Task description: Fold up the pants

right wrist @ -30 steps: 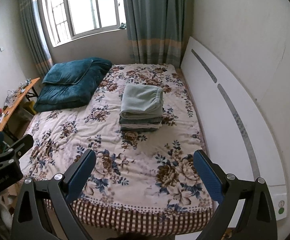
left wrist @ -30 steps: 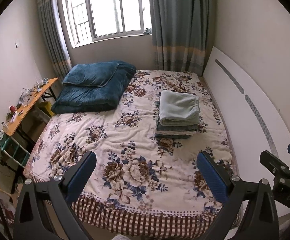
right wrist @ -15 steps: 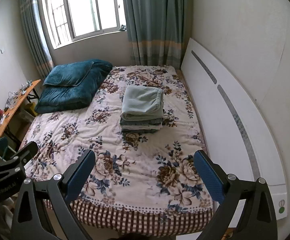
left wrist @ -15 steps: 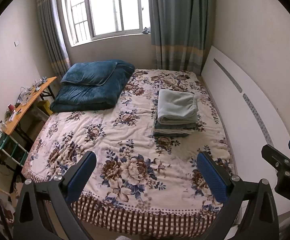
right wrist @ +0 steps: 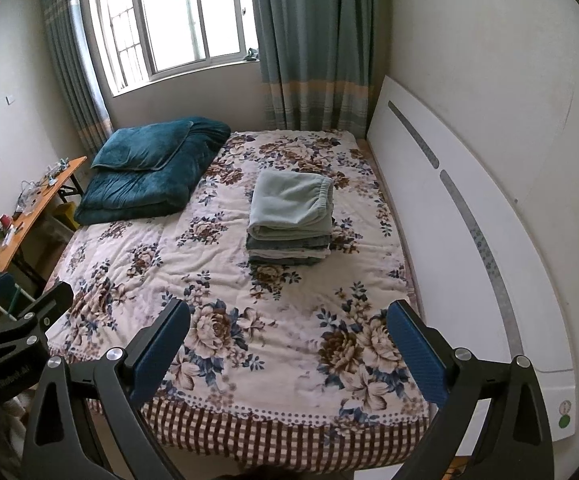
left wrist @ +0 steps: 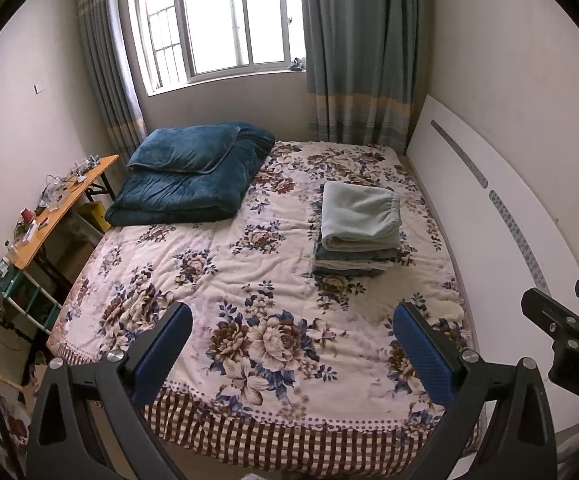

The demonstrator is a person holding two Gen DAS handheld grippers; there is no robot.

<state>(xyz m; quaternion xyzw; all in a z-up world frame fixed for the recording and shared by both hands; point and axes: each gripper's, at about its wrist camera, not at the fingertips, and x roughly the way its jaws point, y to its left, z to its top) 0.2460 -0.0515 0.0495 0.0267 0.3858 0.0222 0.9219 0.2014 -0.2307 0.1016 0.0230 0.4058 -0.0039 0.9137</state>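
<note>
A stack of folded pants [left wrist: 357,232] lies on the right half of the floral bed [left wrist: 225,280], a pale green pair on top of darker ones; it also shows in the right wrist view [right wrist: 291,216]. My left gripper [left wrist: 293,352] is open and empty, held above the foot of the bed, well short of the stack. My right gripper [right wrist: 289,352] is open and empty at the same distance. Each gripper shows at the edge of the other's view.
A folded dark teal quilt with a pillow [left wrist: 189,178] lies at the bed's far left. A white headboard panel [left wrist: 501,216] leans along the right wall. A cluttered orange side table [left wrist: 57,204] stands left of the bed. Window and curtains are behind.
Both grippers have drawn back a little from the bed, so the bed and stack look slightly smaller. Both stay open and empty.
</note>
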